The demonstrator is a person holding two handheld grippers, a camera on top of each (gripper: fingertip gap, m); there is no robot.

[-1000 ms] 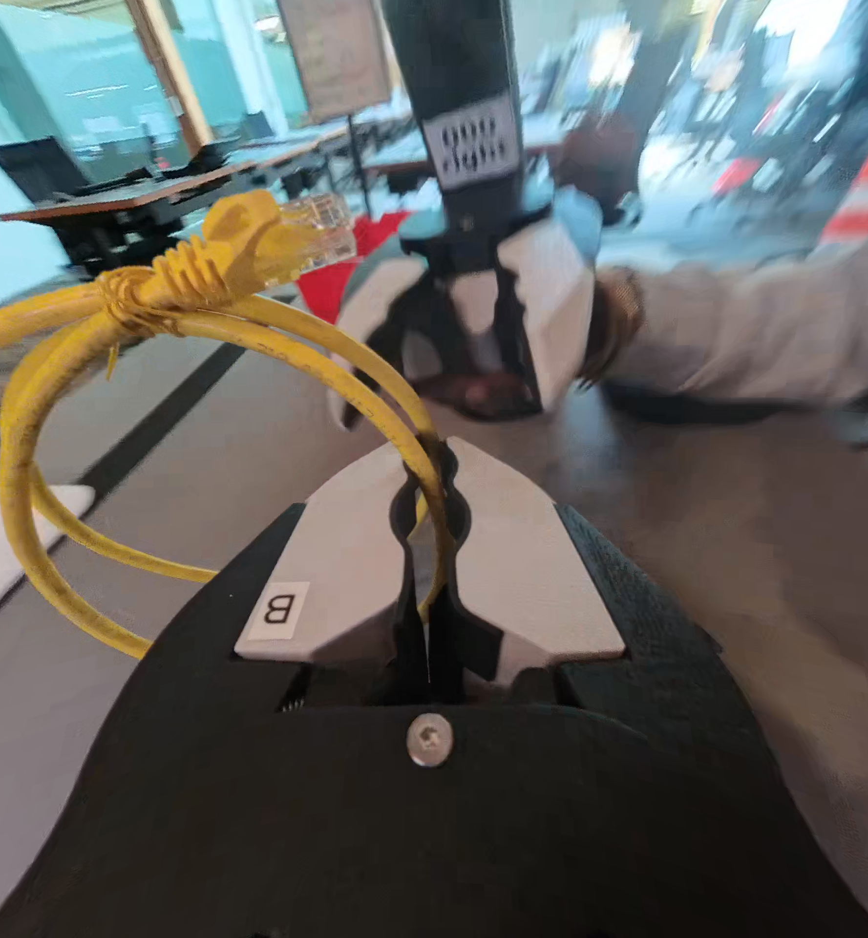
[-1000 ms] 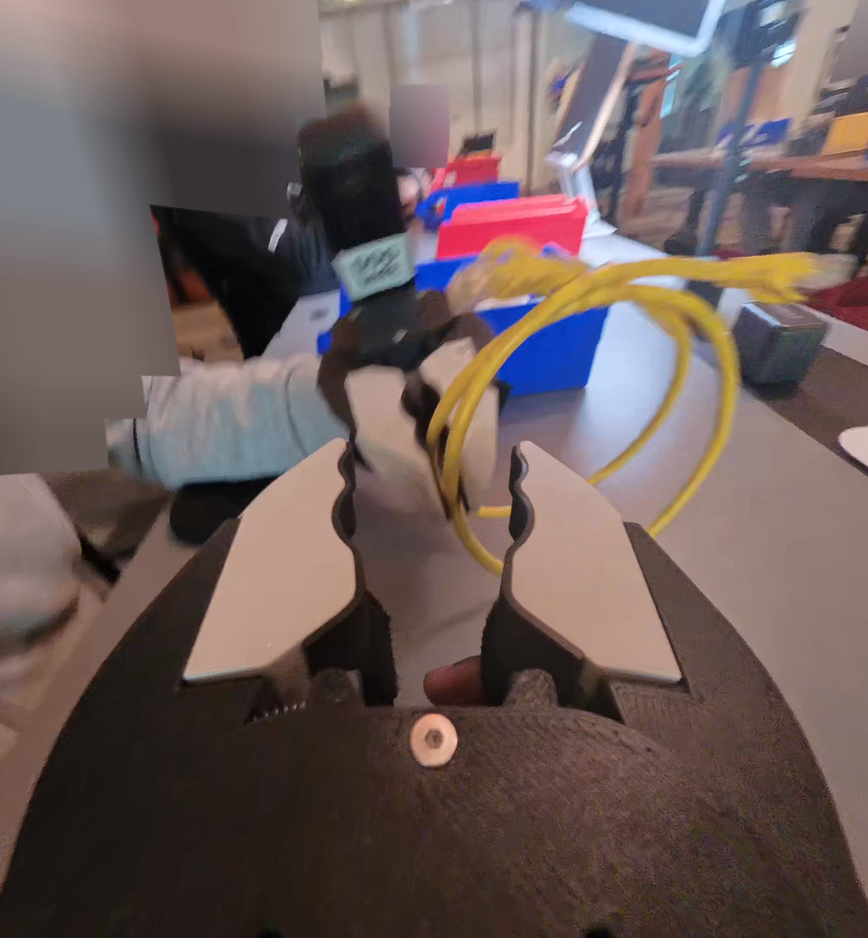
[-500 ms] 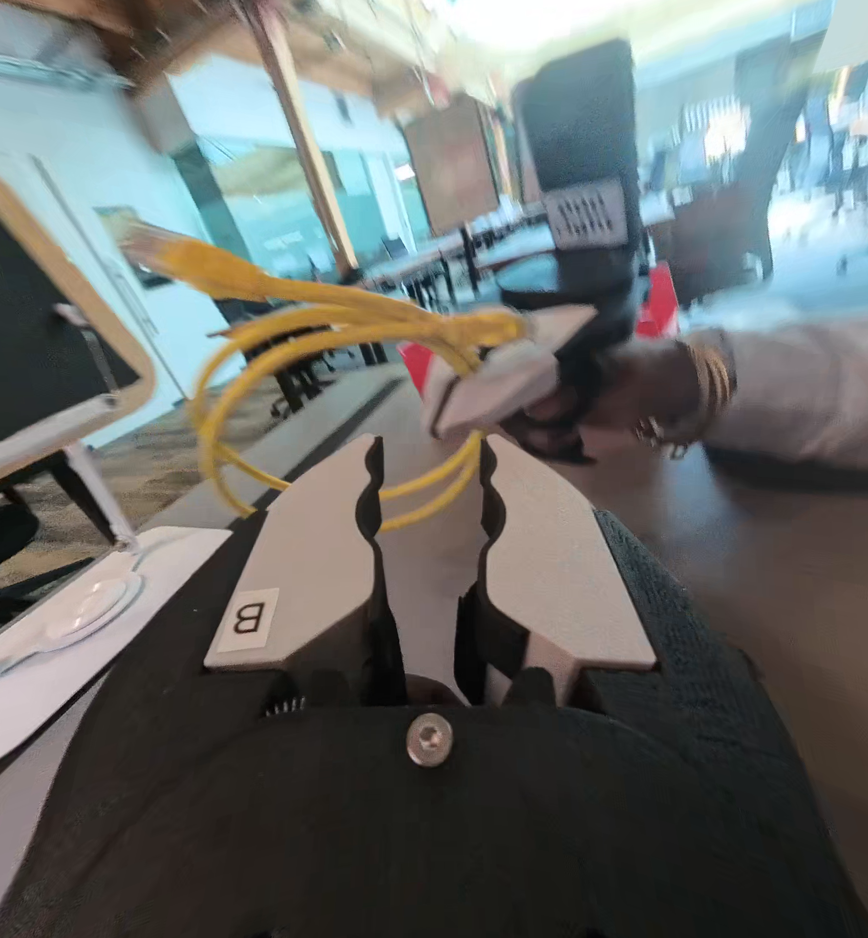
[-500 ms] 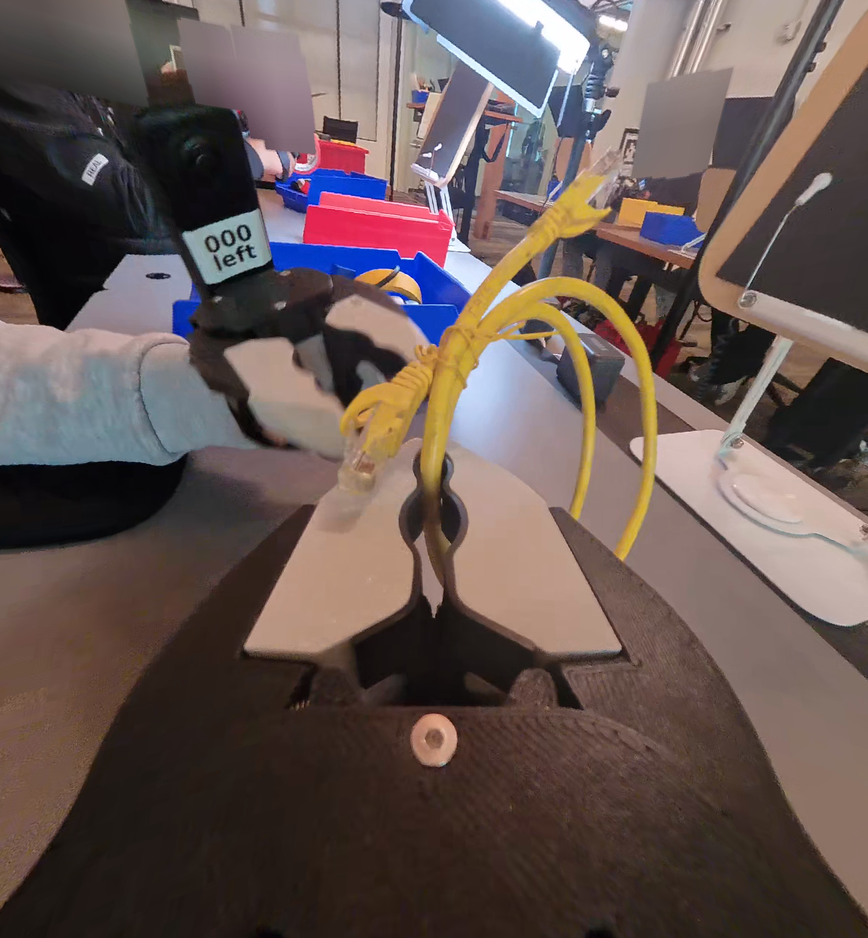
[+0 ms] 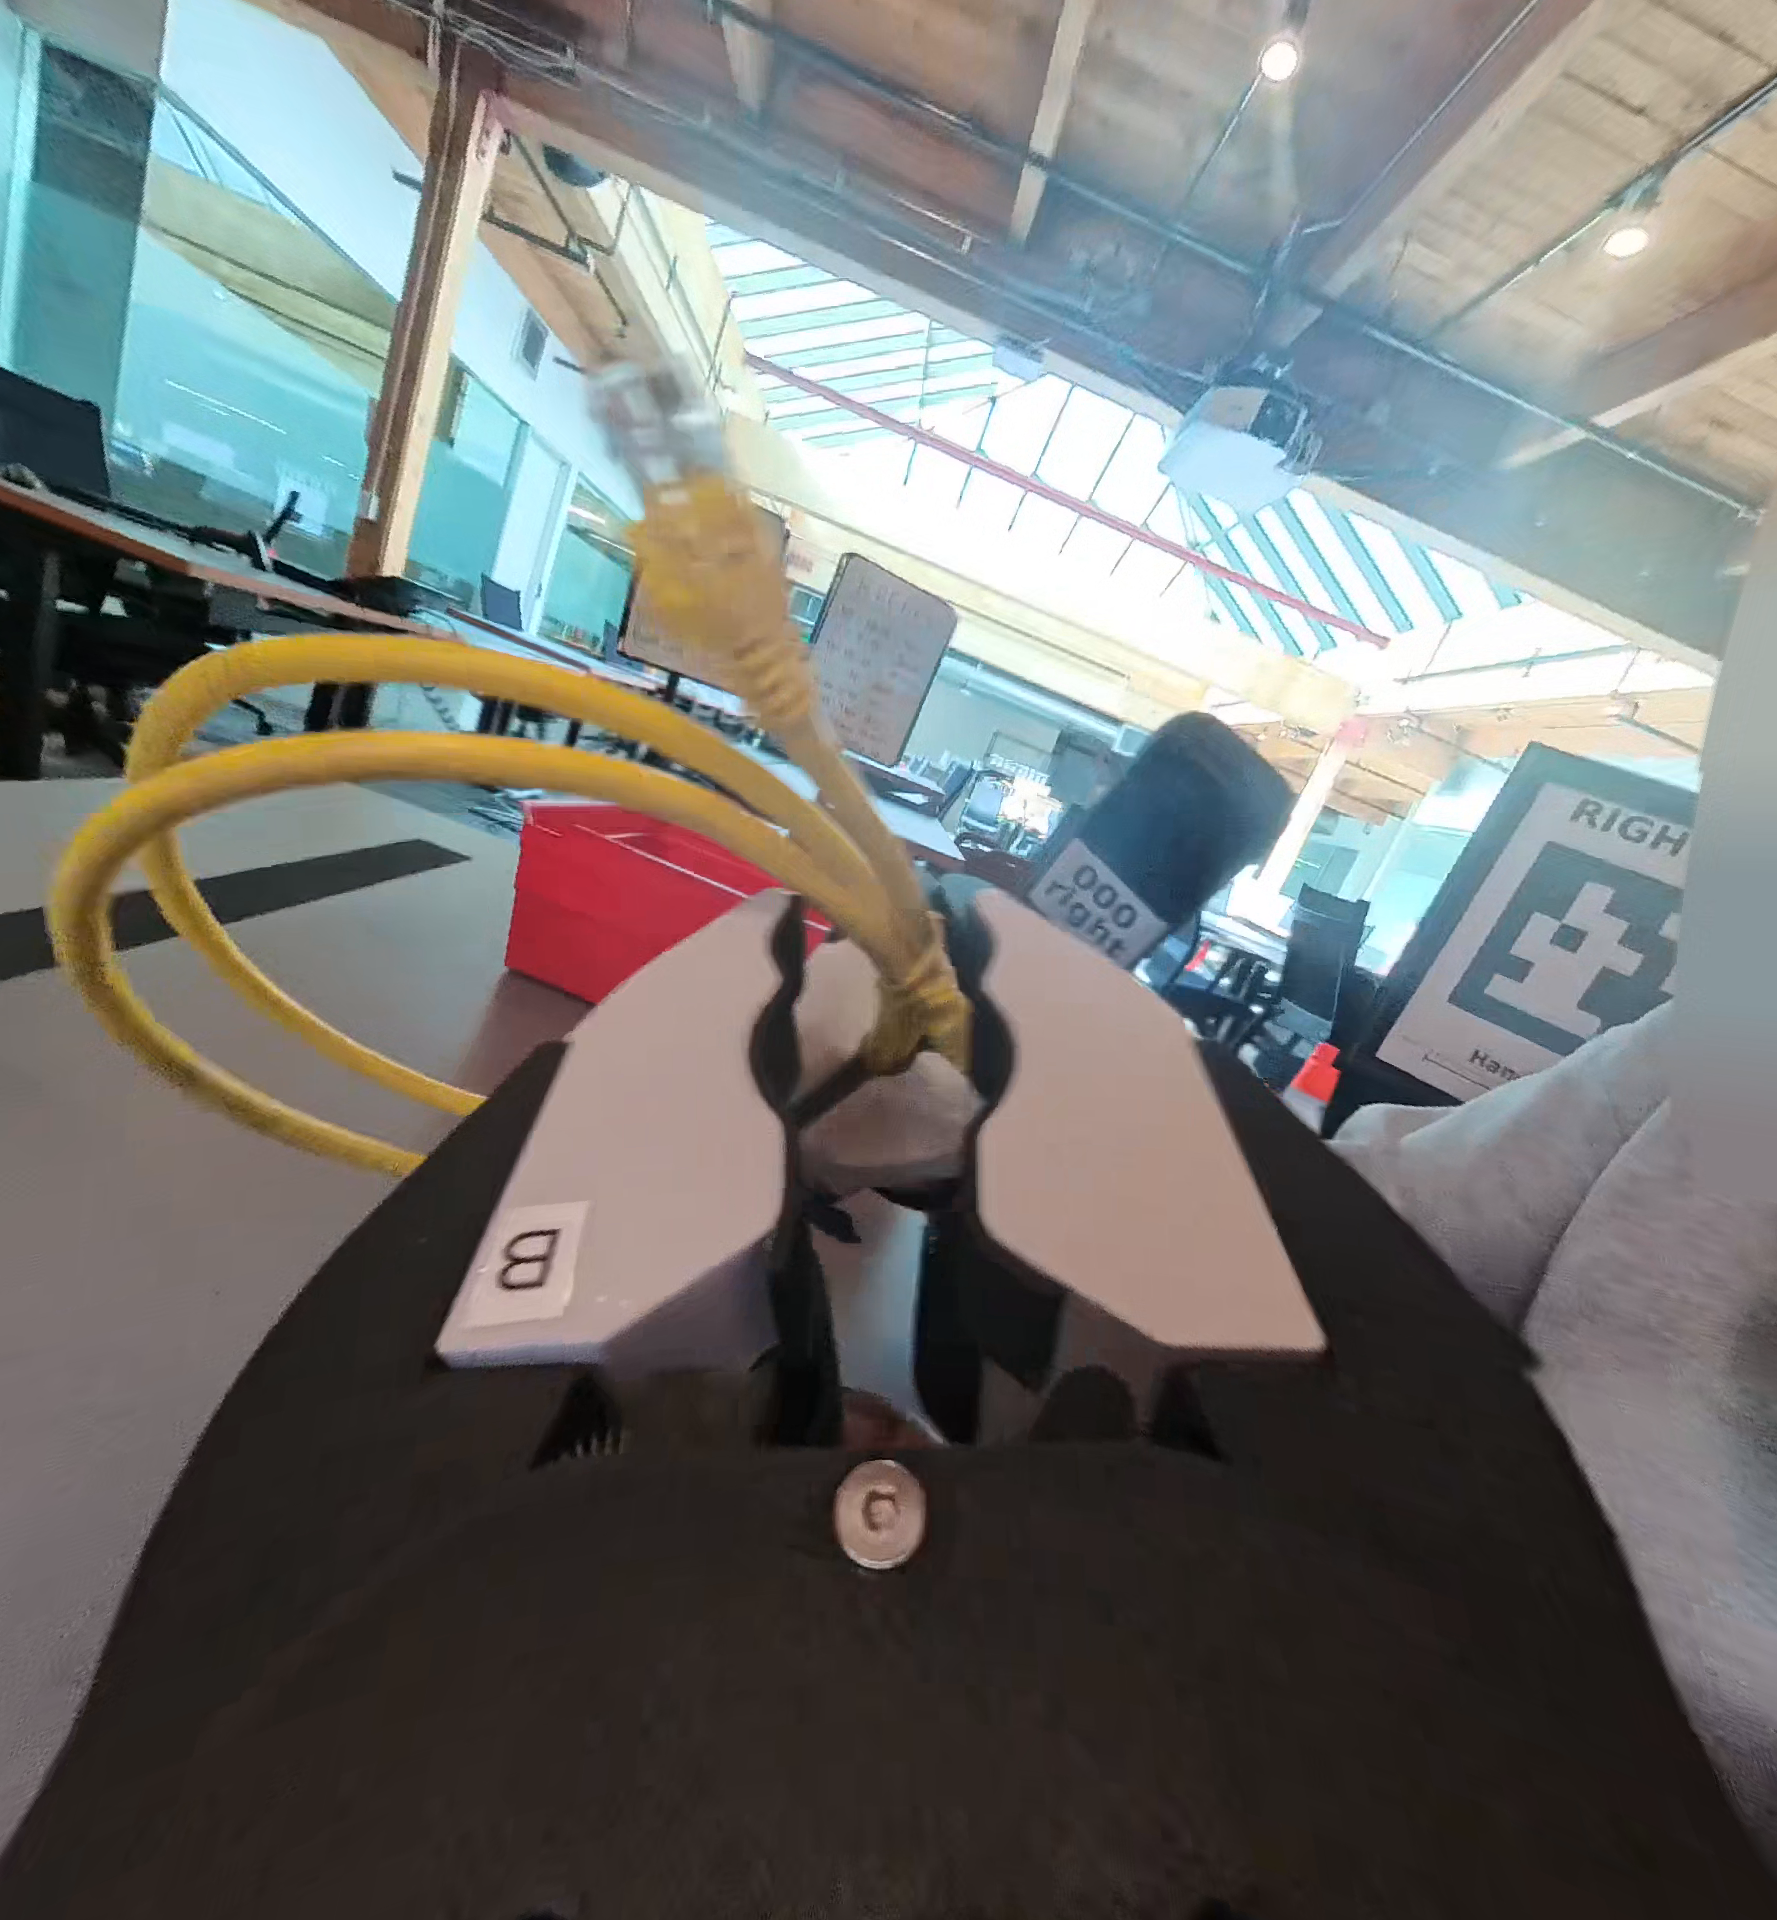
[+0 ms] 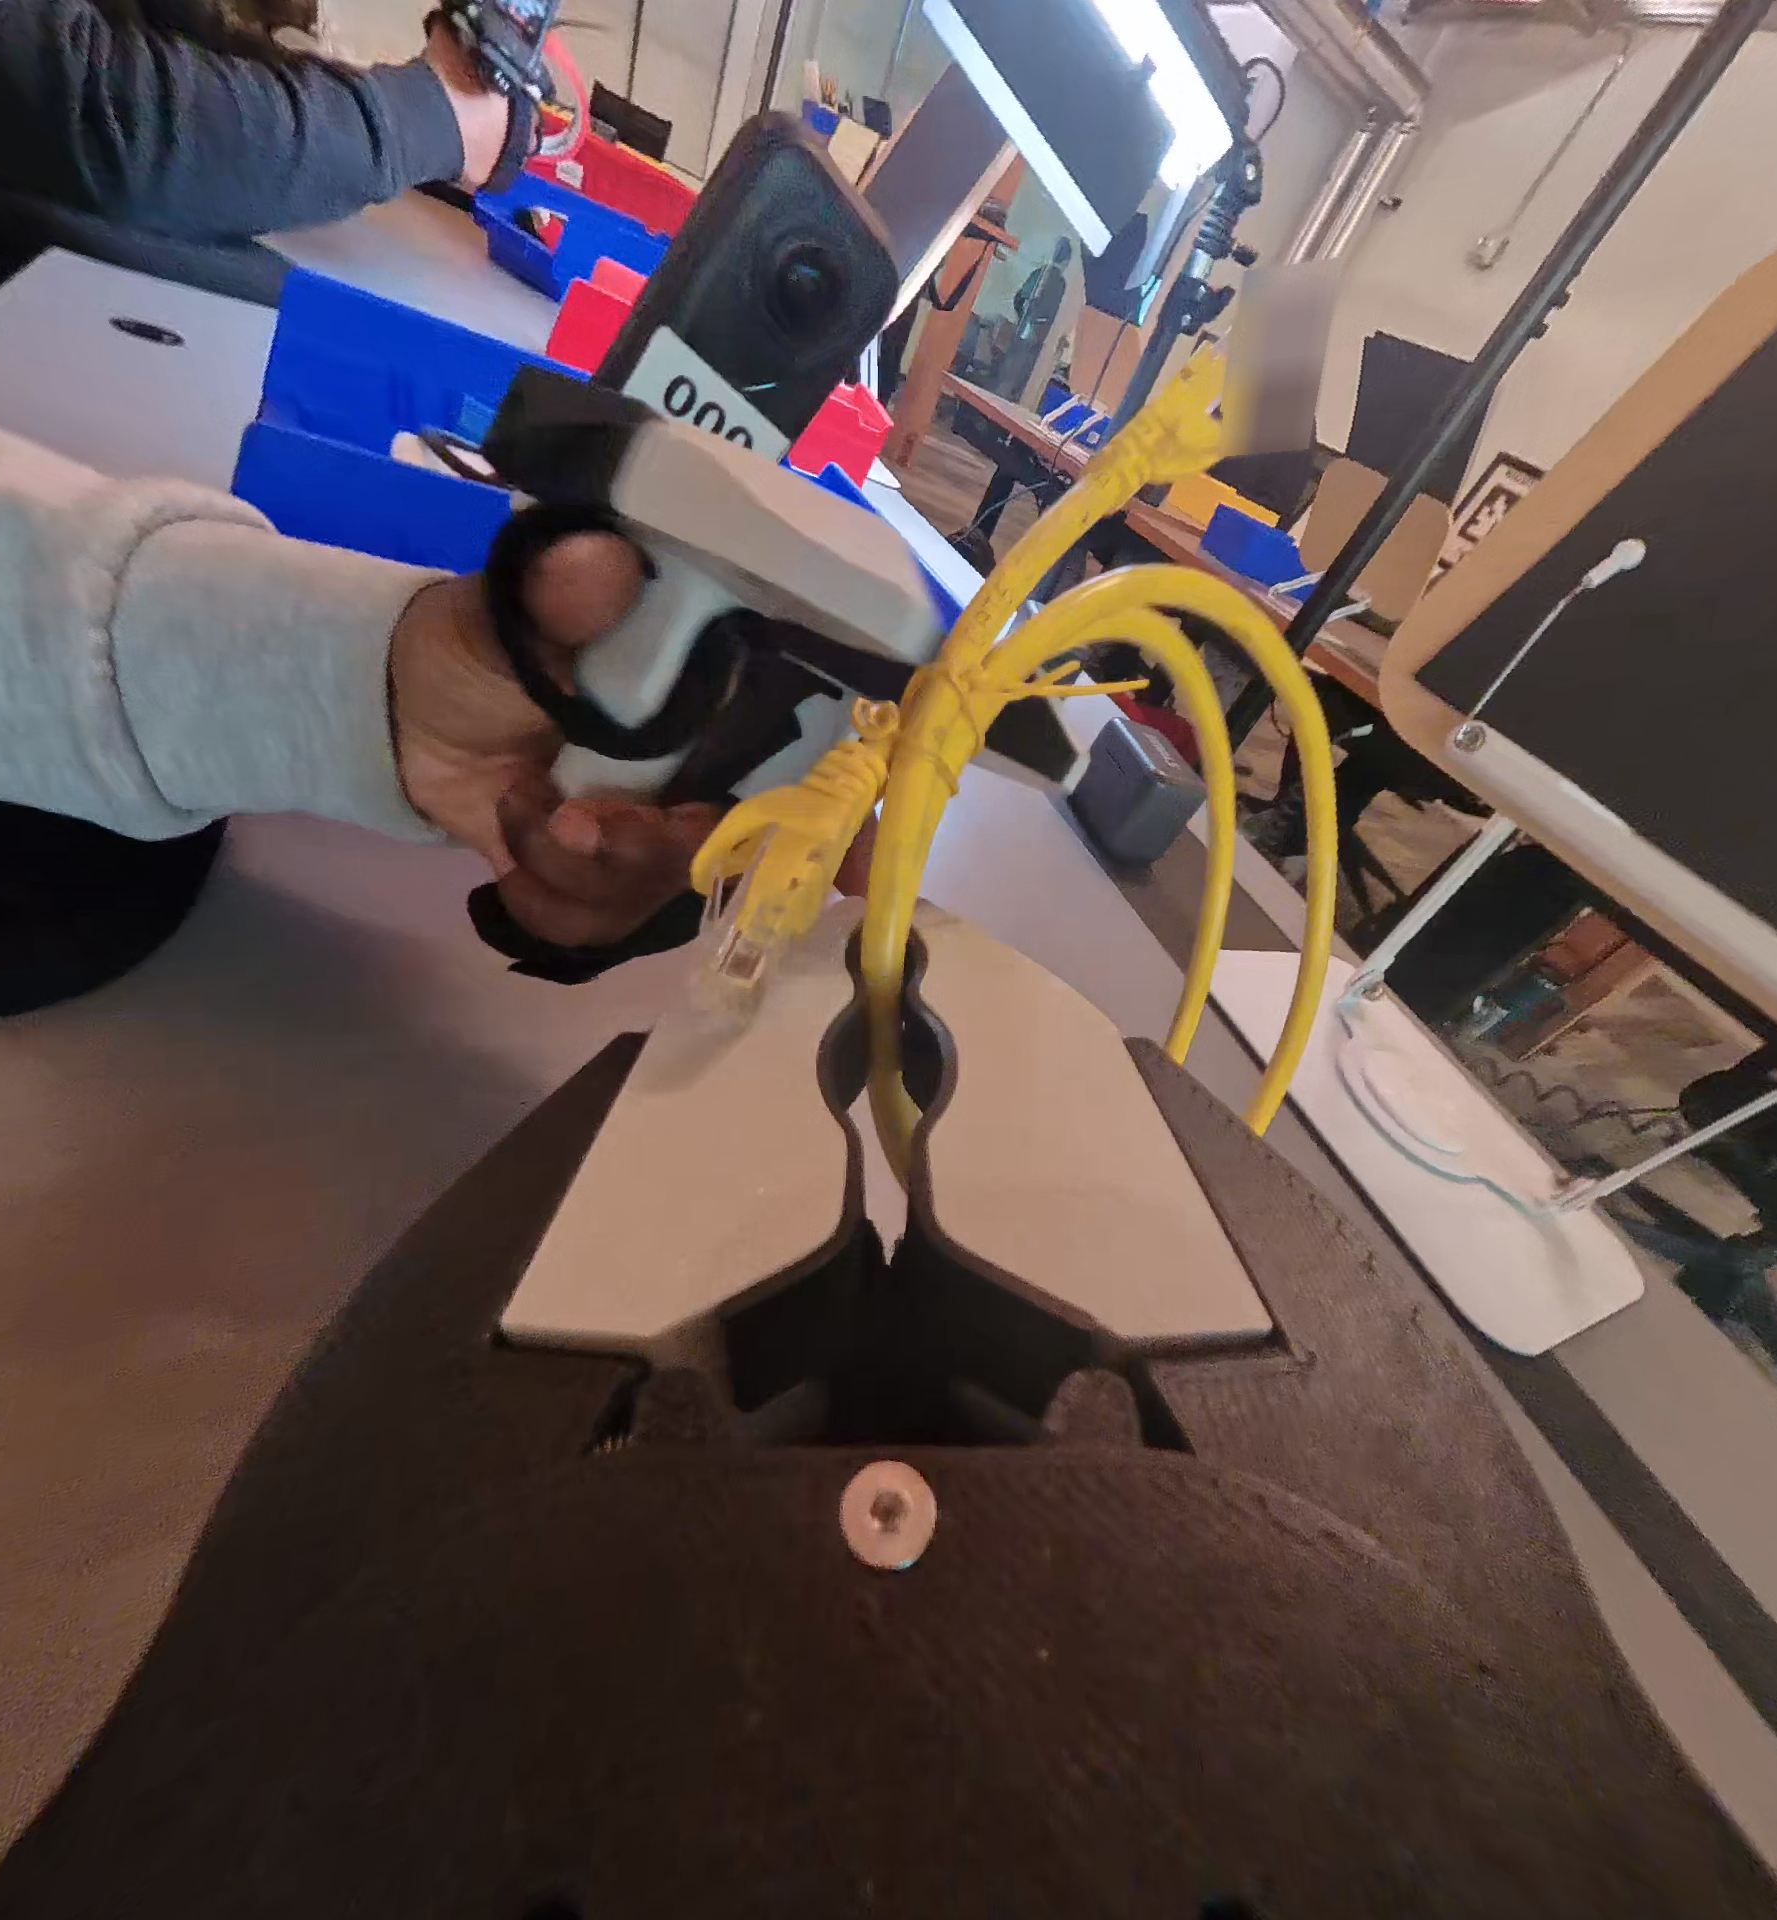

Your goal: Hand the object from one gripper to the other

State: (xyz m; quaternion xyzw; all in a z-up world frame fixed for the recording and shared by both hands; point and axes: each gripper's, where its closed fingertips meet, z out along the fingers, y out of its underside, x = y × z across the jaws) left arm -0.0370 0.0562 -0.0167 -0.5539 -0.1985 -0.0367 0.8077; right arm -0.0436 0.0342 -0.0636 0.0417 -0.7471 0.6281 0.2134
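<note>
My right gripper (image 6: 889,1049) just clamped the coiled yellow network cable (image 6: 977,727) while my left gripper (image 5: 879,997), now open, sits at its 10 o'clock, so handoff's basically done.

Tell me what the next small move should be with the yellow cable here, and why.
Probably draw the left gripper straight back. The right gripper is shut on the yellow cable at its loop, while the left gripper's fingers stand open around the tied section, gripping nothing, so the handover looks done.
</note>
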